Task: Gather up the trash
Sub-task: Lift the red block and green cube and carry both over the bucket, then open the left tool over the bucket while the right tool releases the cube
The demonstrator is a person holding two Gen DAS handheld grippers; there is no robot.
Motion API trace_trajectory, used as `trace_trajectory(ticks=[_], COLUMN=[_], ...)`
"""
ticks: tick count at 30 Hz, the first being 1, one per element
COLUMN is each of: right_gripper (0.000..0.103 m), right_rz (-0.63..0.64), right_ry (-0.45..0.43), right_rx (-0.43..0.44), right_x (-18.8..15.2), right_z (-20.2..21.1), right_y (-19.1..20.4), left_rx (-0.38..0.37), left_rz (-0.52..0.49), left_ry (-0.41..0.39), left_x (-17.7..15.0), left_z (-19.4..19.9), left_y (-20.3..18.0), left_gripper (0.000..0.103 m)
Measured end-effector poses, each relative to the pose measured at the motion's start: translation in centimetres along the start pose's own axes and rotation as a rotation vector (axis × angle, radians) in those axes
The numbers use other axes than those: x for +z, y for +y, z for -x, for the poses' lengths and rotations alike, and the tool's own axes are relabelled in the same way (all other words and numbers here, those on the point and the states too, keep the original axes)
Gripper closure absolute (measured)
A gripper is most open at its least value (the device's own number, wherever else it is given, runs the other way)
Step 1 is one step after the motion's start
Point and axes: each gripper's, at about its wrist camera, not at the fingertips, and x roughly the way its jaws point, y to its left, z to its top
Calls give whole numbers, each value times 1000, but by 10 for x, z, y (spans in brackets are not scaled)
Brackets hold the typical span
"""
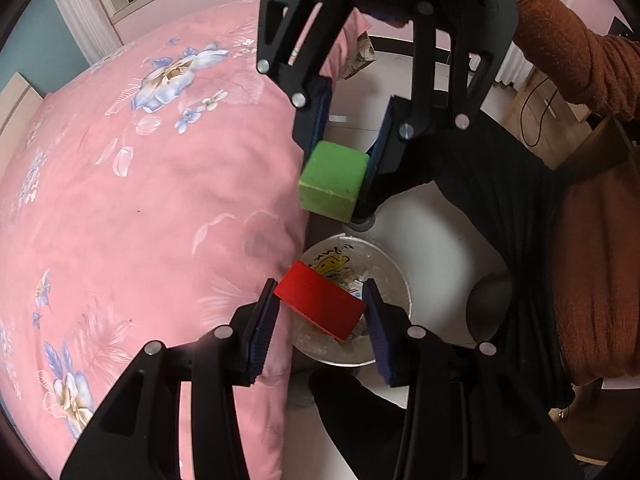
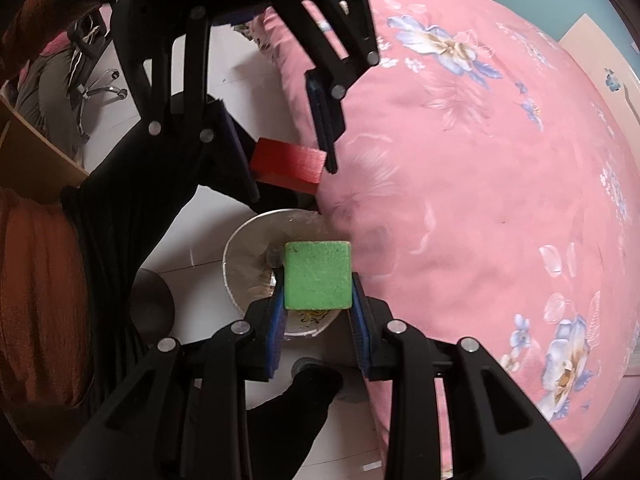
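The right gripper (image 2: 318, 300) is clamped on a green block (image 2: 318, 276), with one blue pad (image 2: 277, 320) pressed against each side face. Directly beyond its fingertips sits a round bin (image 2: 240, 248) on the pale floor (image 2: 192, 248), against the edge of a pink floral bedspread (image 2: 500, 200) extending to the tool's right. Further ahead, the left gripper (image 2: 288, 152) points toward the camera and grips a red block (image 2: 290, 160) between its pads.

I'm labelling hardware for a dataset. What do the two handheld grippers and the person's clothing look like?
Both the left gripper and the right gripper are black linkage frames with silver rivets, triangular cut-outs and ribbed blue pads. The person wears a rust-orange knit sleeve and black pleated garment.
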Motion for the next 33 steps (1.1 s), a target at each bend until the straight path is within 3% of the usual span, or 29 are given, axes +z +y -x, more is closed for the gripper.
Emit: trace_trajectory(ticks=[16,33], right_gripper=[72,72], right_rz=[1,-13], right_ry=[35,69], right_rx=[55,132], right_x=[-11,-20], right_z=[-44,-92], right_y=[20,15], left_rx=[-58,-108], left_rz=[6,49], left_ry=[13,9], left_x=[-13,-31], left_z=[-41,-89], left_y=[-17,-27], left_gripper=[58,58])
